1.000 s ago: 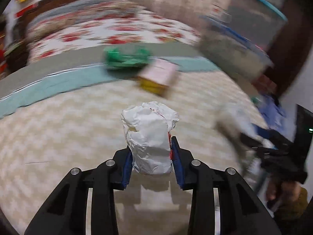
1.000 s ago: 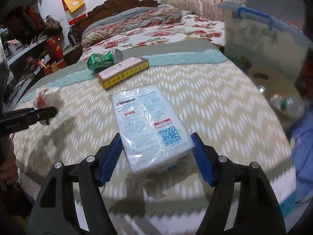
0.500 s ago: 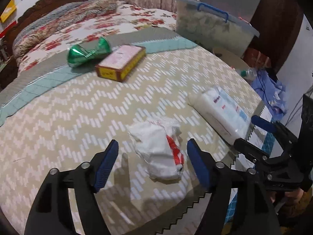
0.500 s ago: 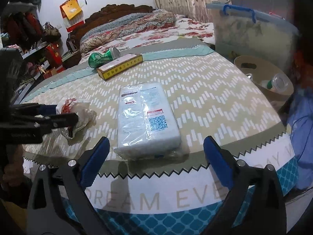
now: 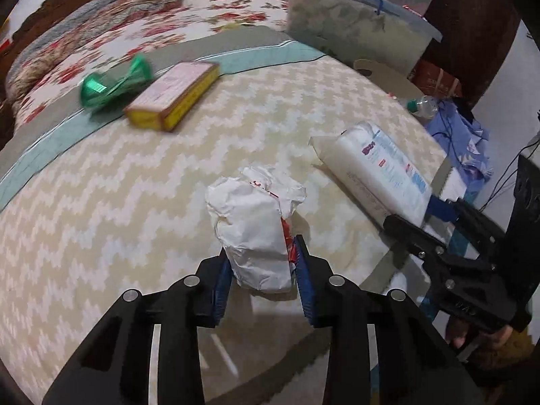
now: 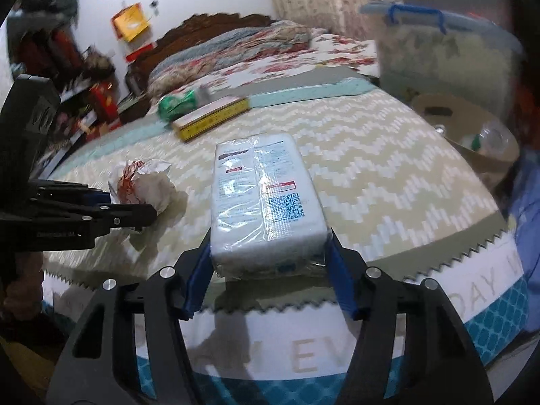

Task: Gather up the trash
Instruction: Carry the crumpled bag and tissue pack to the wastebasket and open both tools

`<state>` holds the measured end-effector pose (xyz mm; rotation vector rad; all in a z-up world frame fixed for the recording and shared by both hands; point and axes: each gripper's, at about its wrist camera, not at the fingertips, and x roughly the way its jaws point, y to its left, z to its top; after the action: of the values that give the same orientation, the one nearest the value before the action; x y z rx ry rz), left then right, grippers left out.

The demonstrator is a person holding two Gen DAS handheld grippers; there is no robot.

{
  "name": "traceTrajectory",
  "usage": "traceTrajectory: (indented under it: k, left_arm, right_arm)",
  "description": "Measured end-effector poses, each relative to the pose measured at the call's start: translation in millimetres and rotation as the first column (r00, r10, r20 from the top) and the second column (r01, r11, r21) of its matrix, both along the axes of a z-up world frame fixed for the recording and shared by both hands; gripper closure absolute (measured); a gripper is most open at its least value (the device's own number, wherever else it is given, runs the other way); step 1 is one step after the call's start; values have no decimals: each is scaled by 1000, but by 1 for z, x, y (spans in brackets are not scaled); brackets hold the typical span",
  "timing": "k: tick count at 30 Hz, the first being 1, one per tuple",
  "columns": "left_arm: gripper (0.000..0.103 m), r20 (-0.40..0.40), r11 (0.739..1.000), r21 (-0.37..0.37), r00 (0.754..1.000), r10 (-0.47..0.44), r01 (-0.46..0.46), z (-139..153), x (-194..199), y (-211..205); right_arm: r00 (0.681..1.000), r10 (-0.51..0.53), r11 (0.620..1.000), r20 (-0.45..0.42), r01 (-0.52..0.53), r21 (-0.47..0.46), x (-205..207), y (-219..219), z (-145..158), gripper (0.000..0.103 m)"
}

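1. Left gripper (image 5: 261, 278): black frame, blue pads, at the near edge of the bed. Its jaws are closing, and the pads press both sides of a crumpled white paper wrapper (image 5: 254, 226) with red print. The wrapper stands up between the pads on the chevron-patterned bedspread (image 5: 101, 202).
2. Right gripper (image 6: 266, 266): same make, near edge of the bed, to the right of the left gripper. Its jaws are closing on the near end of a white plastic-wrapped tissue pack (image 6: 263, 199); the blue pads touch both of its long sides. The pack lies flat, lengthwise away from the gripper, with a QR code on top.
3. Crushed green can (image 5: 114, 82): far left part of the bedspread, lying on its side, blurred.
4. Flat yellow box (image 5: 173, 96) with a pale top: just right of the can, apparently touching it, well apart from both grippers.
5. Tan bin (image 6: 469, 128): off the right edge of the bed, holding a clear plastic bottle (image 6: 492, 136).
6. Clear storage tub (image 6: 445, 44) with blue lid clips: far right, behind the bin.
7. Floral bedding (image 6: 256, 50) and a dark carved headboard (image 6: 202, 25): far end of the room.
8. A person's hand (image 5: 472, 341): under the right gripper's body, partly visible in the left wrist view.
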<state>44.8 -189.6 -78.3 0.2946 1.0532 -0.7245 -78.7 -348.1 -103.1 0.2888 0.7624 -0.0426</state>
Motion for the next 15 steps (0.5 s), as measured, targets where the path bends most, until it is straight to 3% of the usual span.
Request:
traceTrajectory:
  k: [7,12,15]
  left_arm:
    - [71,-6,987,-23,987,-160,159,12,11,-86]
    - [70,1,951,-56,952,-305,305,21,22,-179]
    - [70,-1,935,-69,938,-348,347,22,35,-237]
  right_arm:
    - [990,-136,988,24,133,76,-7,-63,12,41]
    - [962,-266,963,63,262,60,-4,-133,33,40]
    - [940,-337,940,53,333,69,5,-175,36,40]
